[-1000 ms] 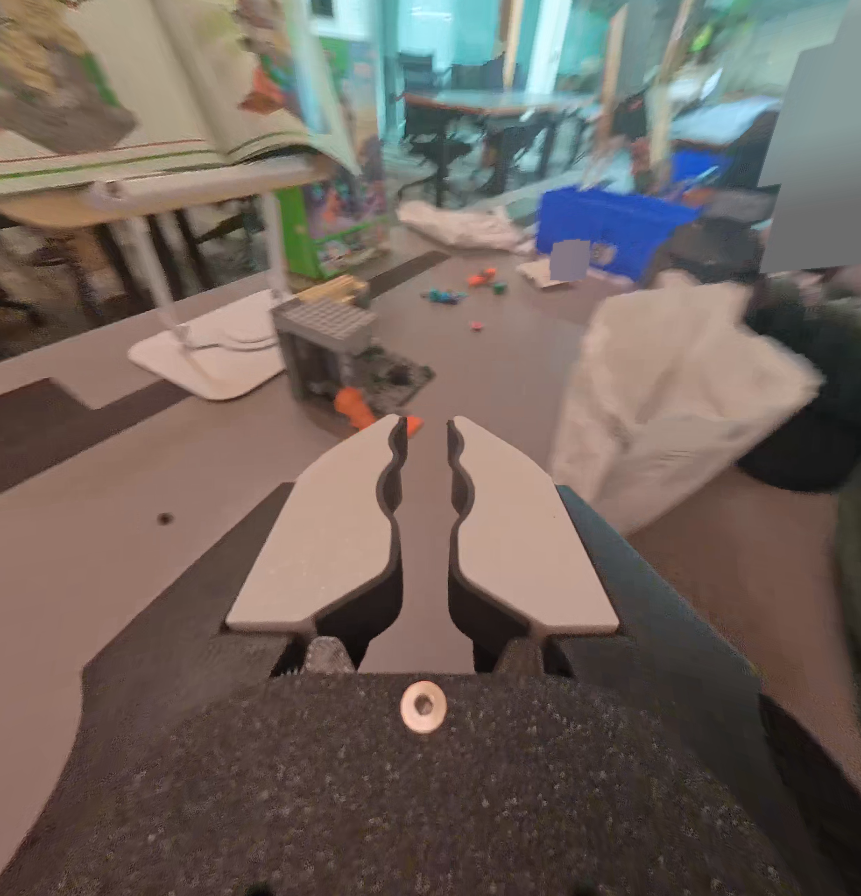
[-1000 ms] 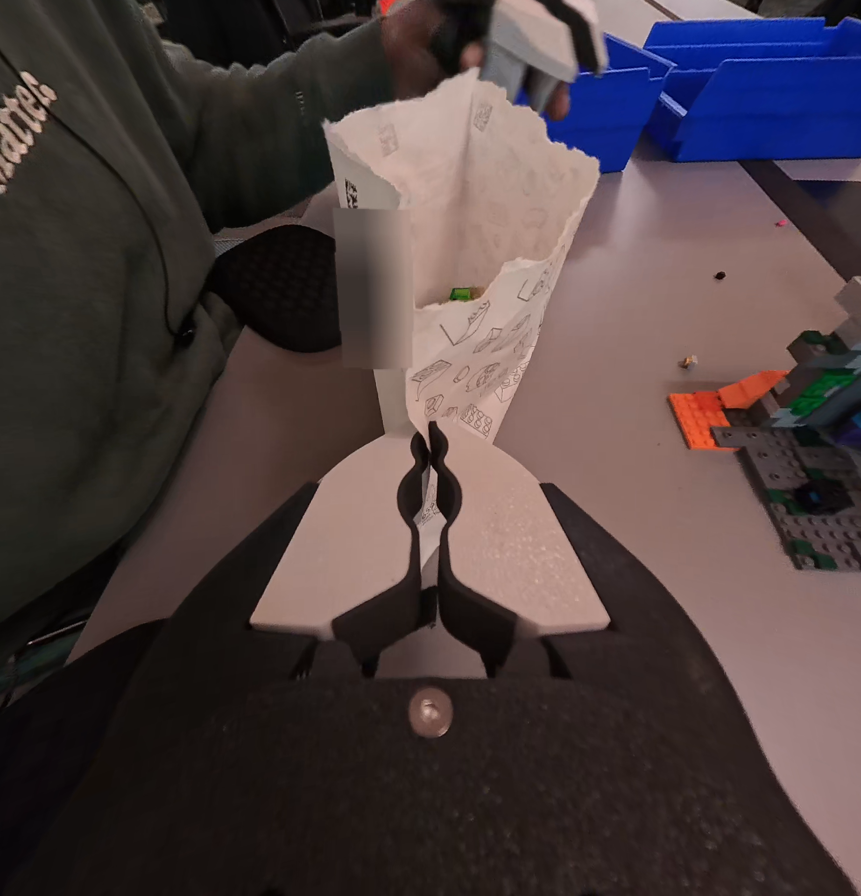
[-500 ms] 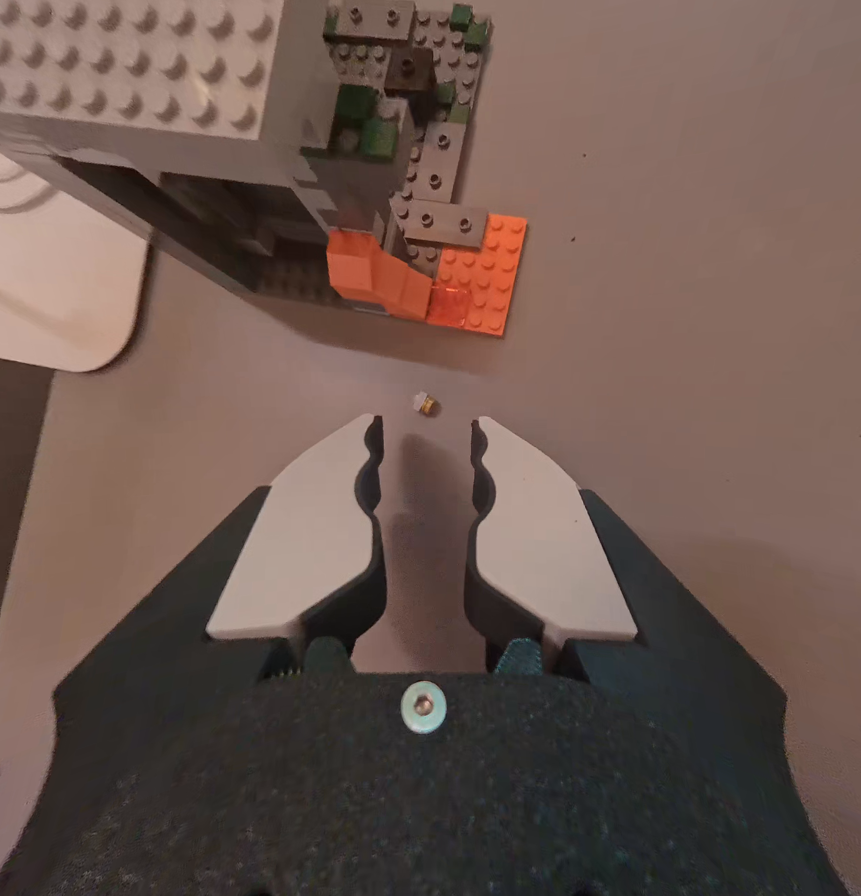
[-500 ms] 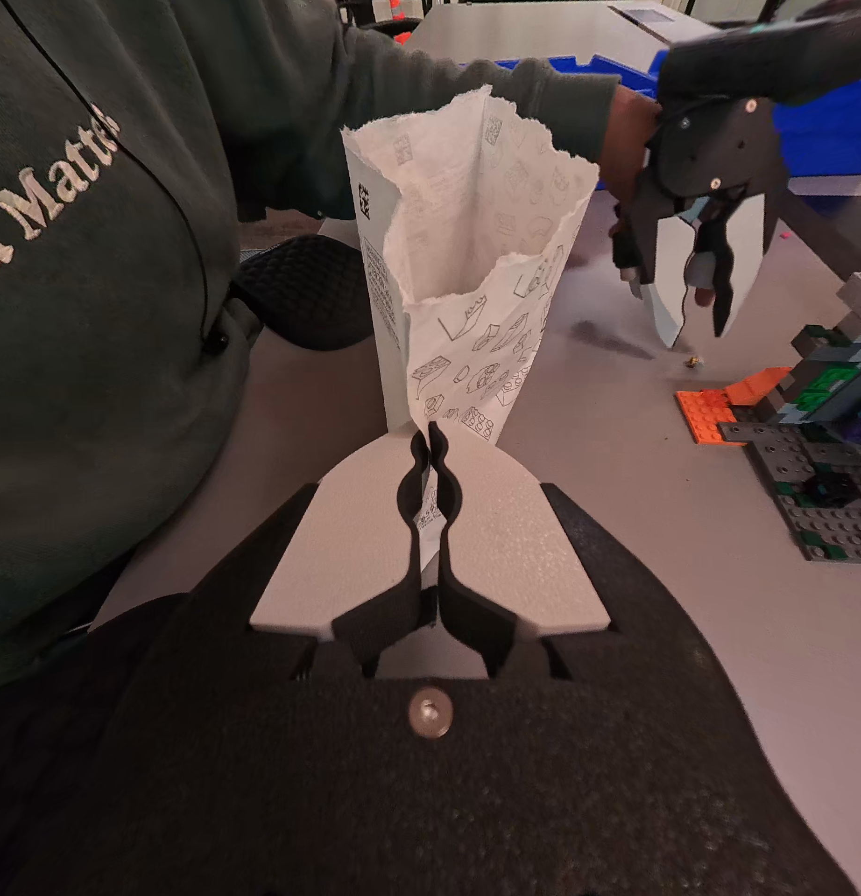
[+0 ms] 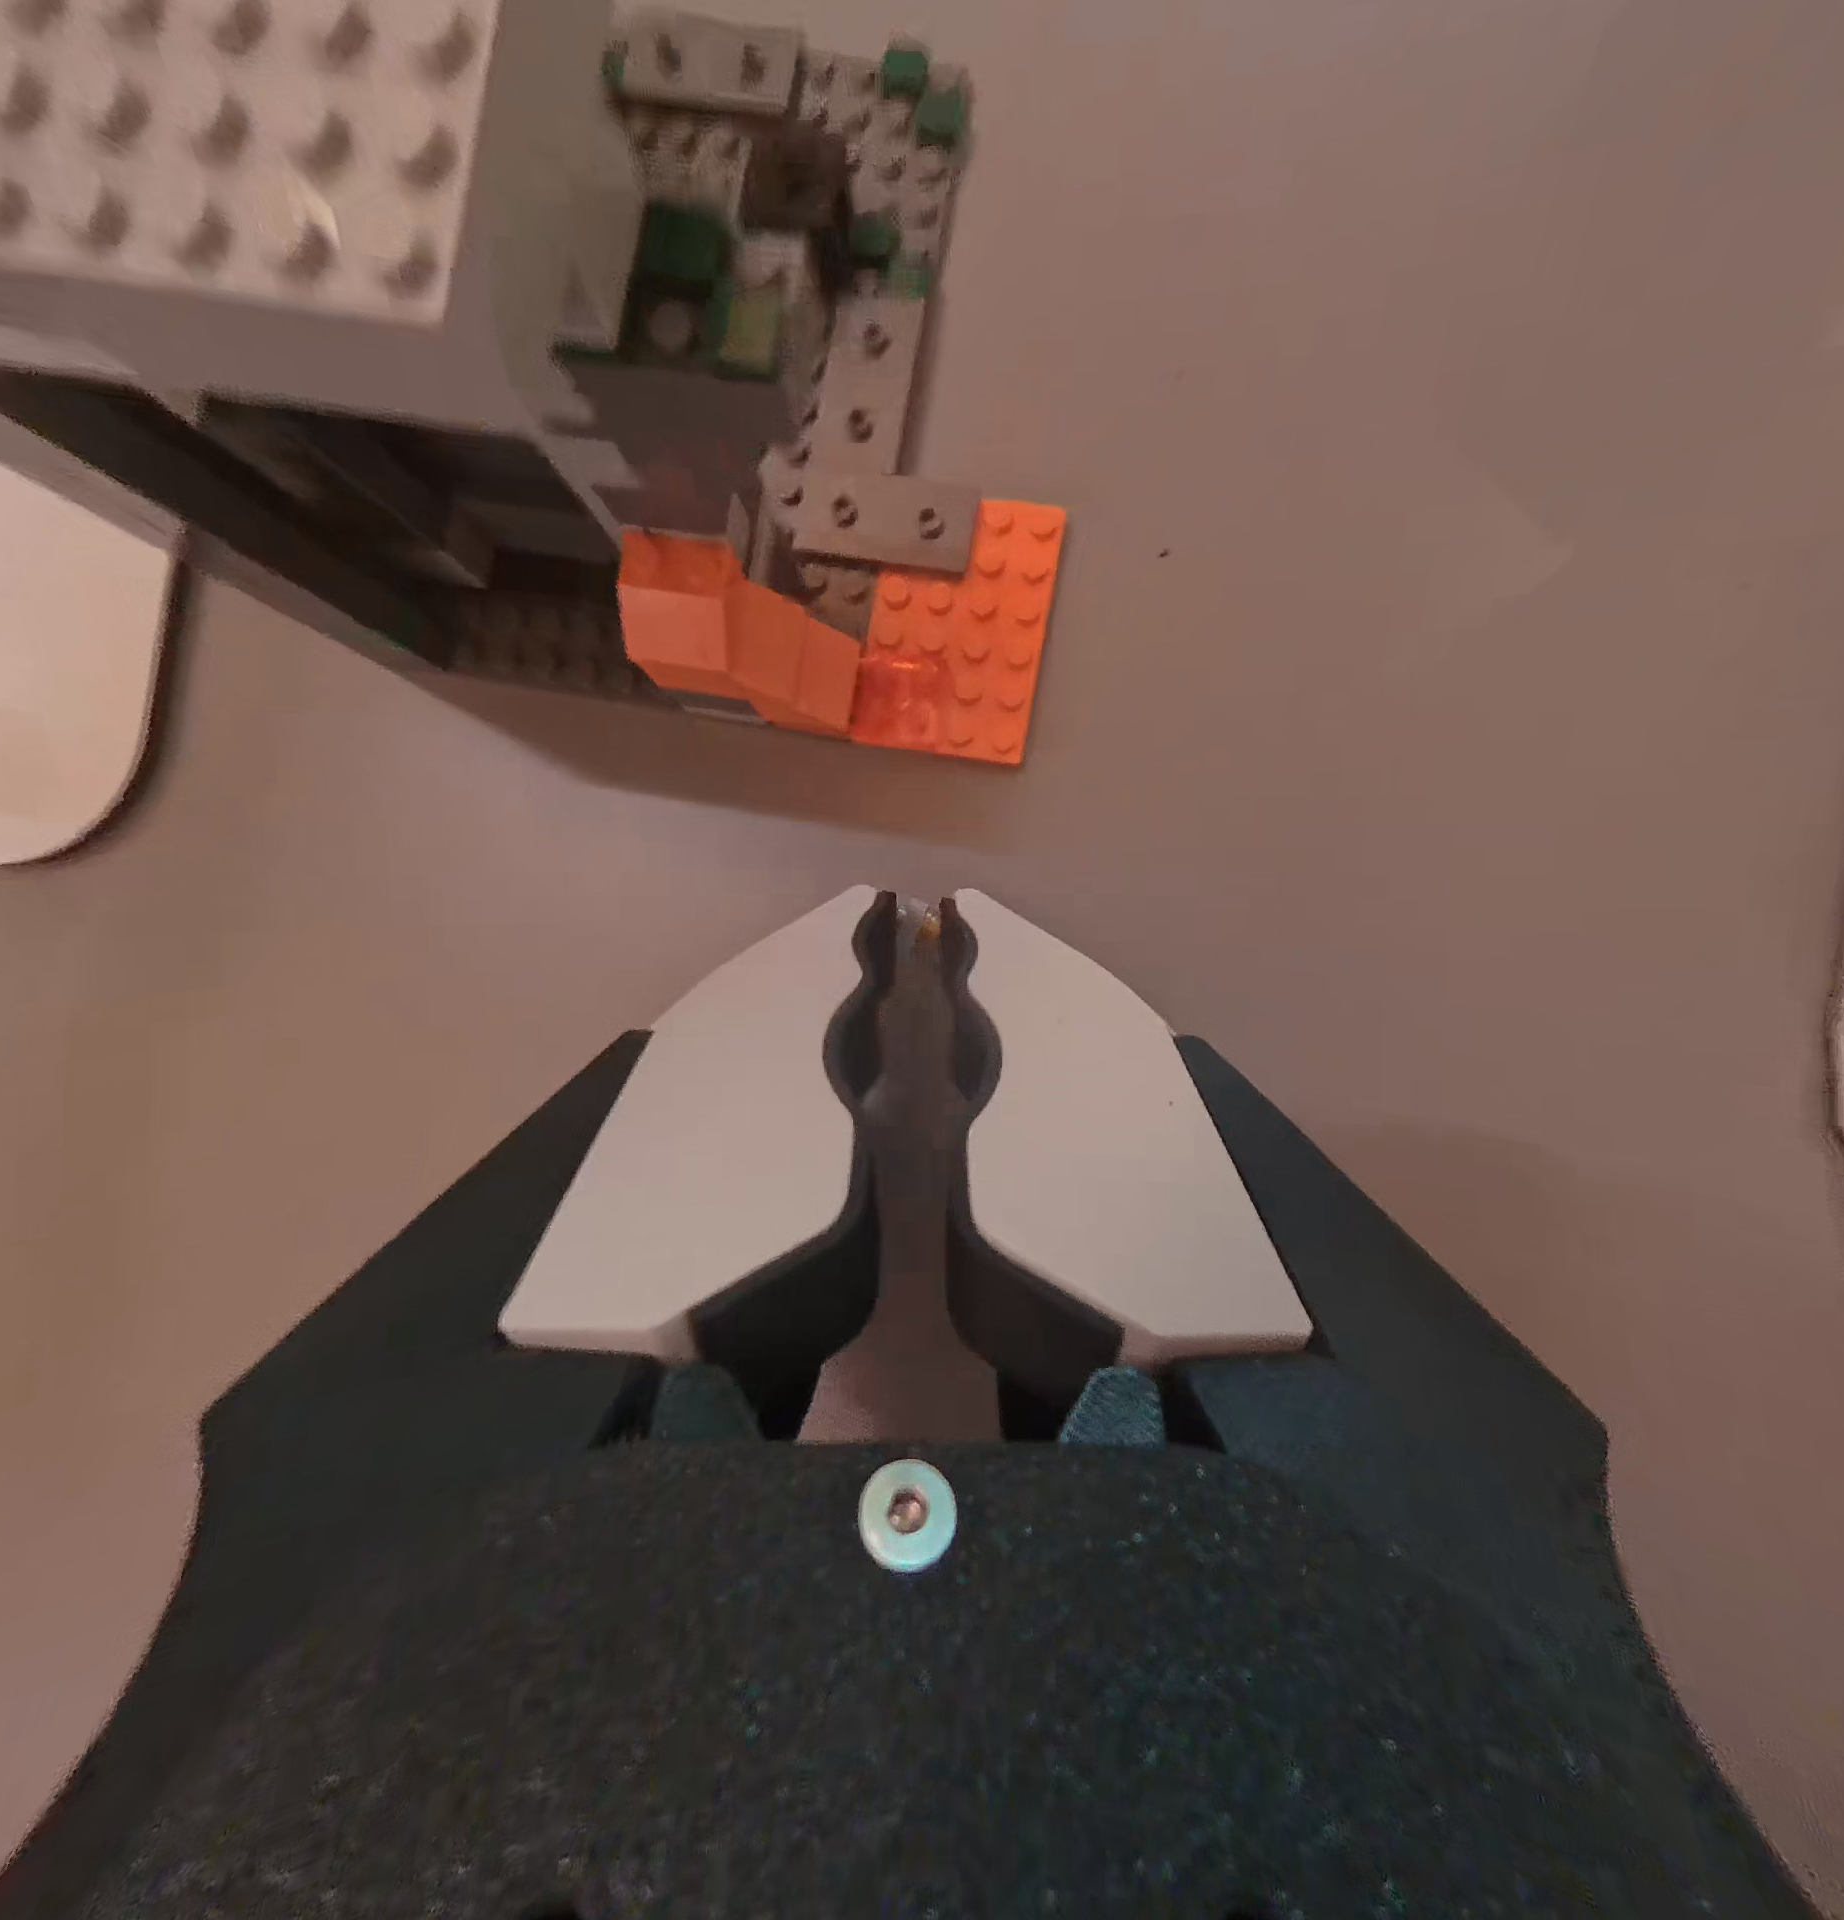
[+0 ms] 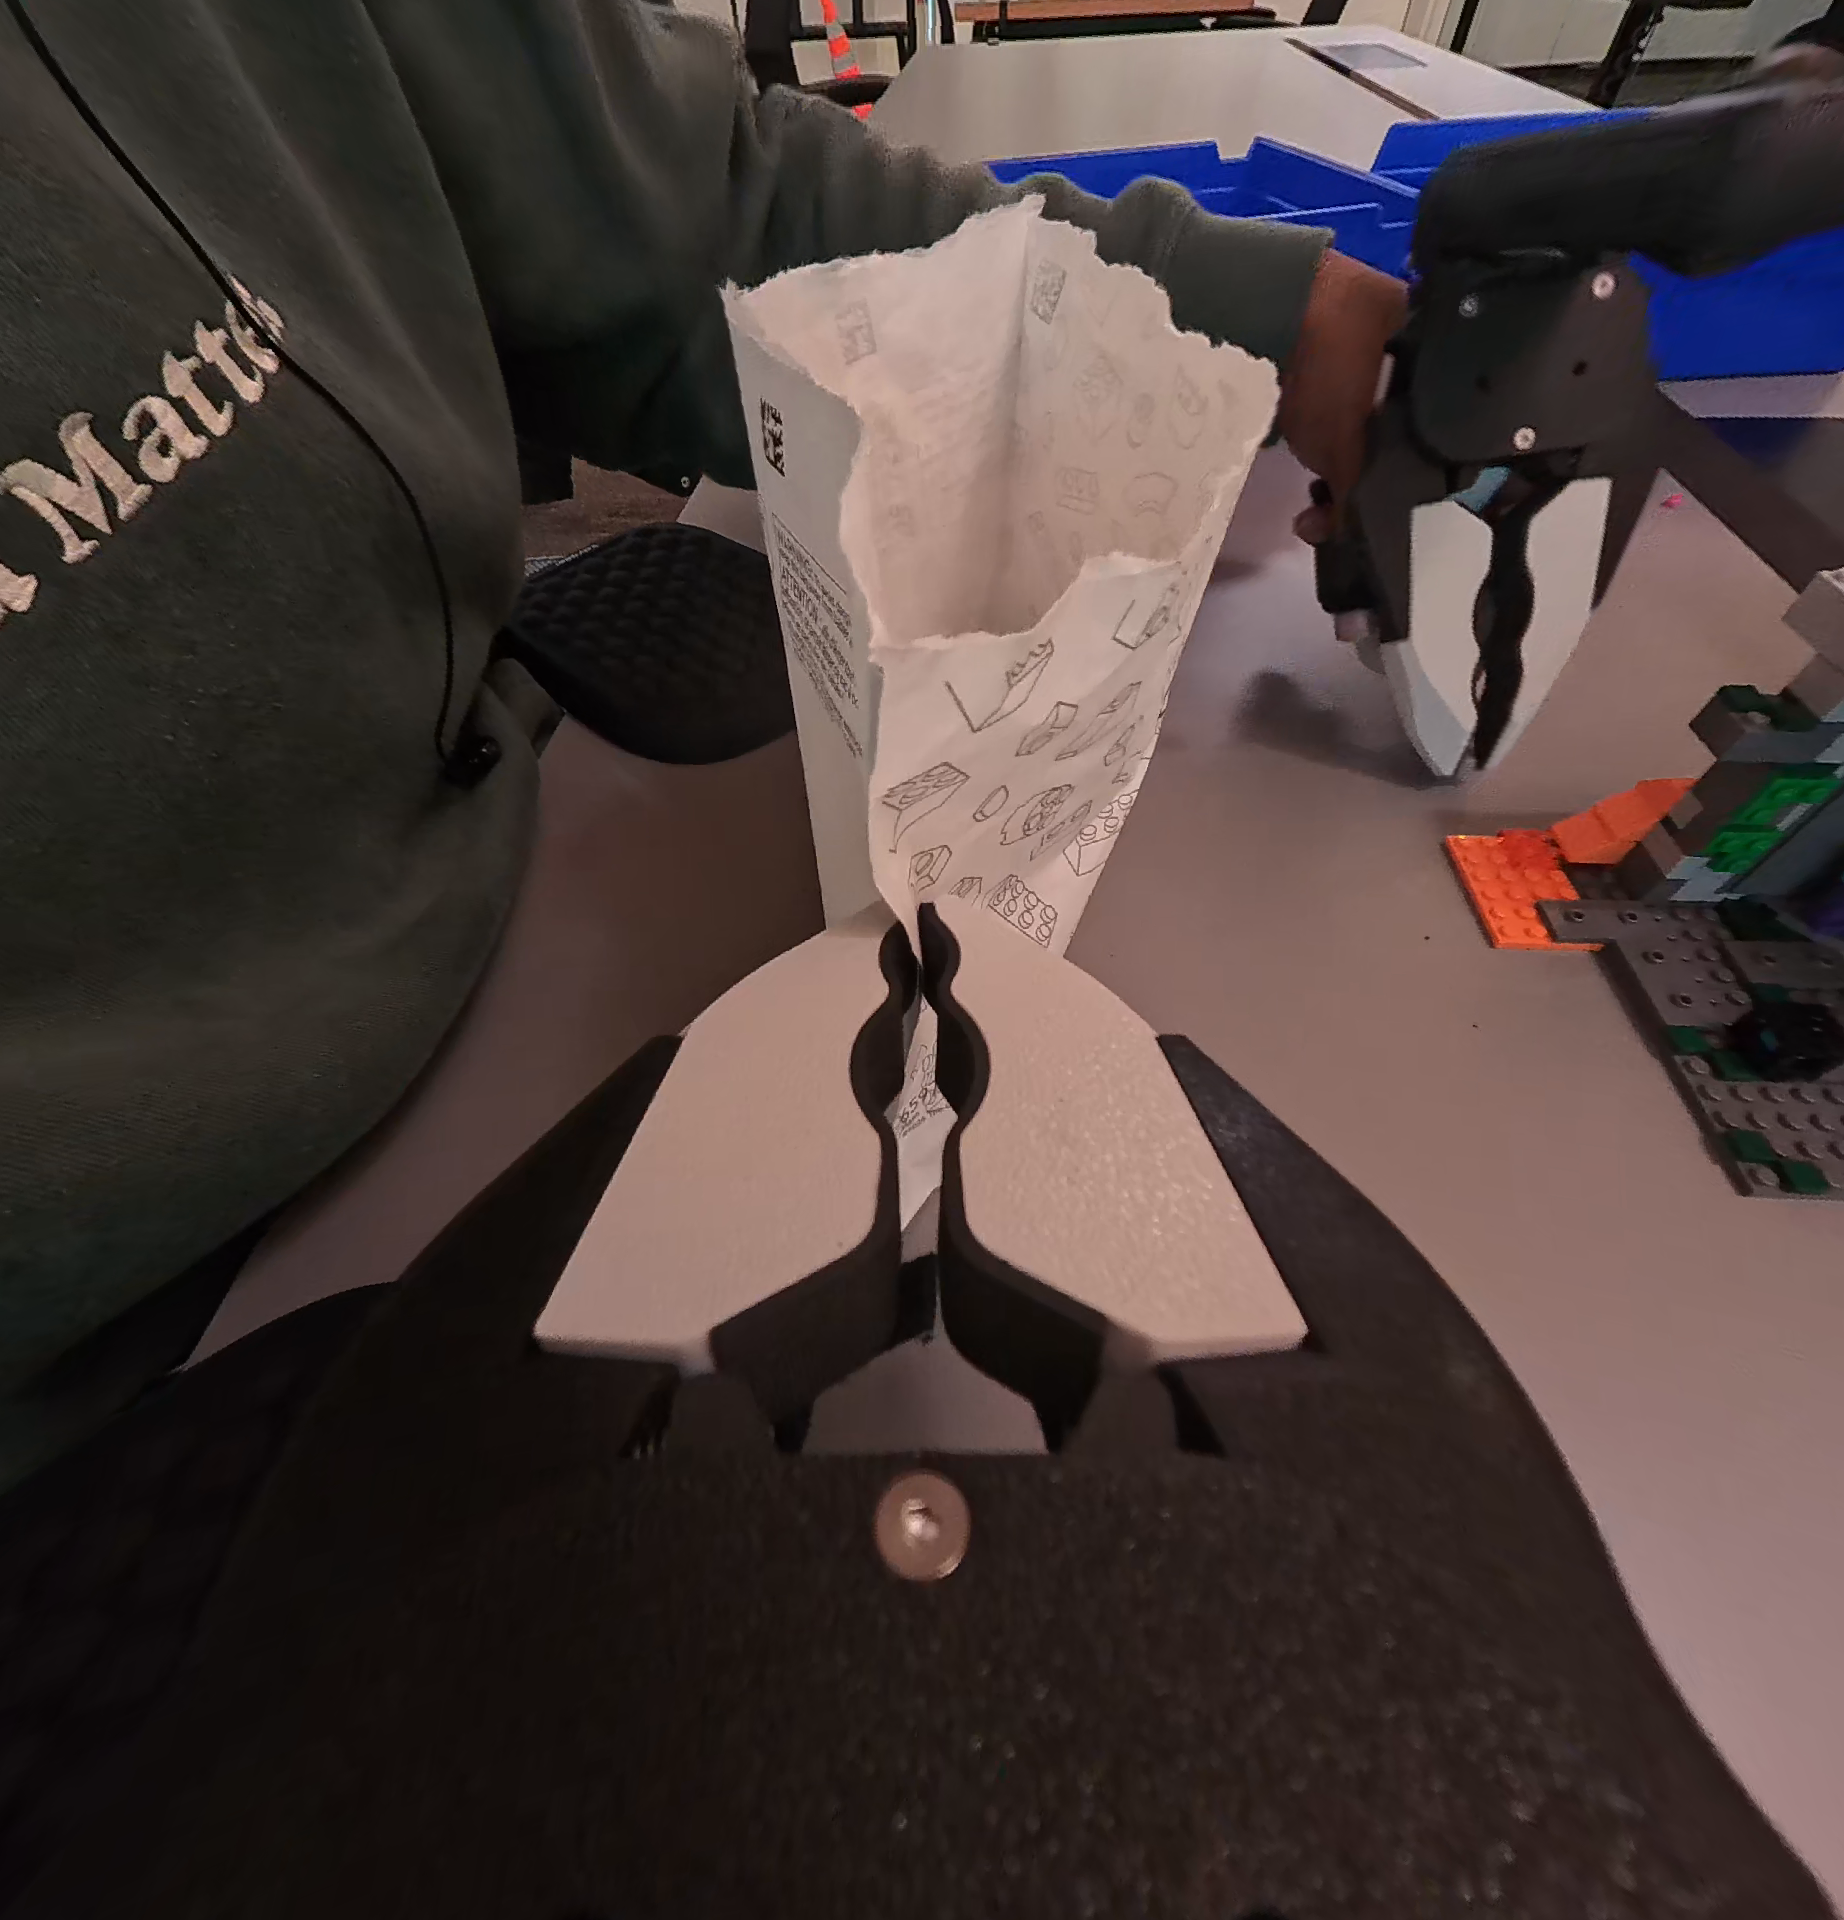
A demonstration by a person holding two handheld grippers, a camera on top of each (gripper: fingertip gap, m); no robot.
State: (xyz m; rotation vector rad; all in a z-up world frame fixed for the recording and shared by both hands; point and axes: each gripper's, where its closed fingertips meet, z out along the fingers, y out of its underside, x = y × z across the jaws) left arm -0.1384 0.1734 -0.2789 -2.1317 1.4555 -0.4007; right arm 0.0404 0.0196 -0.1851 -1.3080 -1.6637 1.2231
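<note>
Left gripper (image 5: 916, 914), frame centre: clenched on tiny gold-and-clear piece (image 5: 924, 923), below brick model (image 5: 689, 436) | Right gripper (image 6: 920, 935): pinches white paper bag (image 6: 1001, 582) upright, mouth open.

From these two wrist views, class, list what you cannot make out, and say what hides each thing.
- Paper bag contents: right view, its own walls hide them.
- Tiny piece between the left gripper fingertips: left view, too small to name.
- Brick model: left view blurred; right view cuts it at the edge.
- Blue bins: sleeve and gripper cover them.
</note>
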